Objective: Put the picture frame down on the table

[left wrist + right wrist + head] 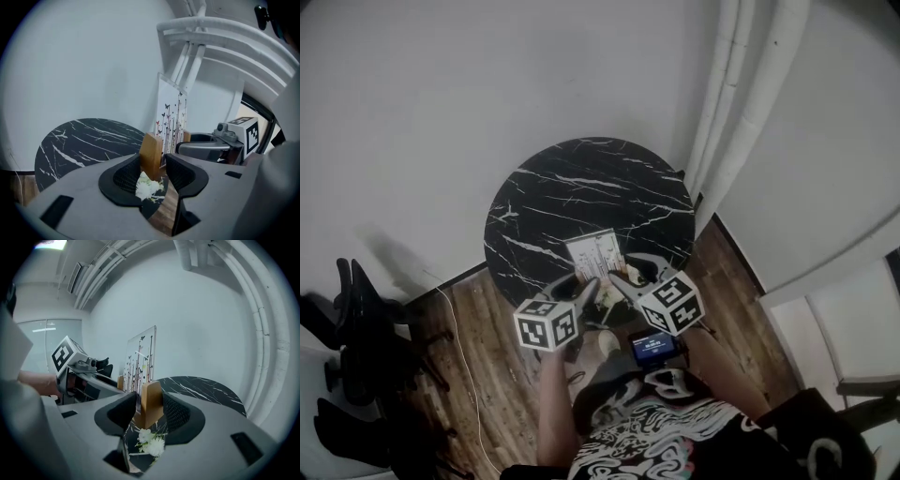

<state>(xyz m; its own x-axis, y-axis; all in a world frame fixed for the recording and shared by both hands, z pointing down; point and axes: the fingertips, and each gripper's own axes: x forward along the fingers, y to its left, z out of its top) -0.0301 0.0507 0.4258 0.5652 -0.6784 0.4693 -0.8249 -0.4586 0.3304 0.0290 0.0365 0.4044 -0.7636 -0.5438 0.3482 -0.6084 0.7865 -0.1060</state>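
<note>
The picture frame (595,254) is a clear panel printed with butterflies and stems, with a wooden block foot at each side. It hangs upright over the near edge of the round black marble table (581,183); I cannot tell whether it touches the top. My left gripper (153,164) is shut on the frame's left wooden block (151,152), with the panel (171,115) rising beyond it. My right gripper (149,408) is shut on the right wooden block (150,401), beside the panel (139,363). In the head view the left gripper (581,292) and right gripper (623,279) flank the frame's lower edge.
The table (84,140) stands against a white wall, with white pipes (741,103) at its right. A dark office chair (356,309) and a thin cable (459,337) are on the wooden floor at the left. A small lit screen (654,349) sits near my body.
</note>
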